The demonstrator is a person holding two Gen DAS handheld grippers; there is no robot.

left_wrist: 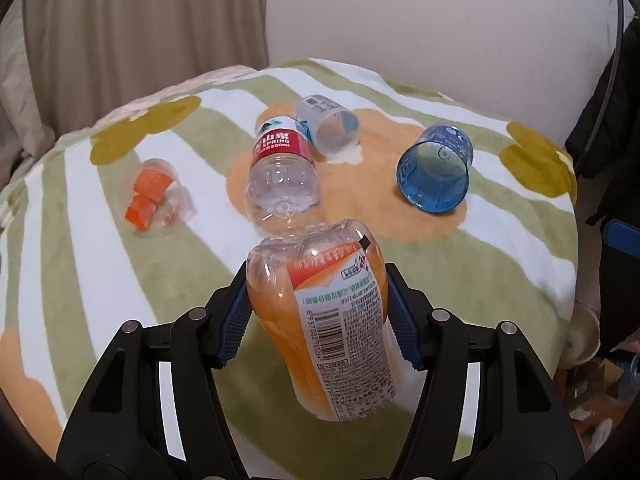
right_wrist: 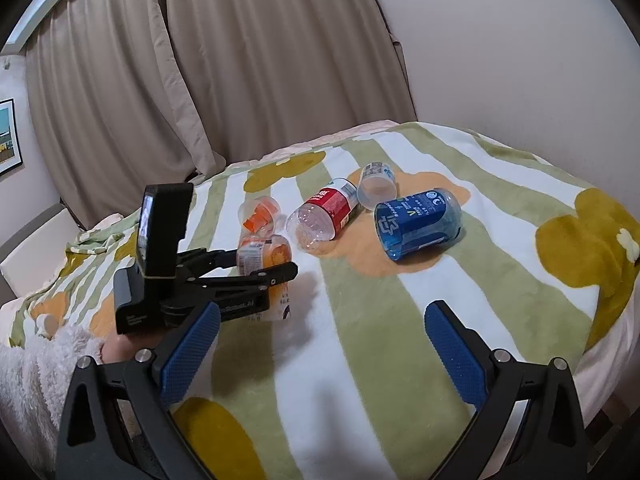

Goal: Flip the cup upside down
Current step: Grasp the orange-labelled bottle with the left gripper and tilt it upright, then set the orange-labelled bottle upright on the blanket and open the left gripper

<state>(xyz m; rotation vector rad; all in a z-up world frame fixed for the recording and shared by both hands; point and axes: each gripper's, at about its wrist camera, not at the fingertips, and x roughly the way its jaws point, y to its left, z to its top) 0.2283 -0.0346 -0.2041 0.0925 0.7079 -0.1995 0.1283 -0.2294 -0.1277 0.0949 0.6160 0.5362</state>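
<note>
My left gripper is shut on an orange-labelled plastic bottle cup, its blue pads pressing both sides. The cup's moulded base points up and its print reads upside down; its lower end is close above the blanket. In the right wrist view the same left gripper holds the orange cup at the left, over the blanket. My right gripper is open and holds nothing, low over the blanket in front of the other cups.
On their sides lie a blue cup, a clear red-labelled bottle piece, a clear barcoded cup and a clear cup with an orange label. A fuzzy white sleeve is lower left.
</note>
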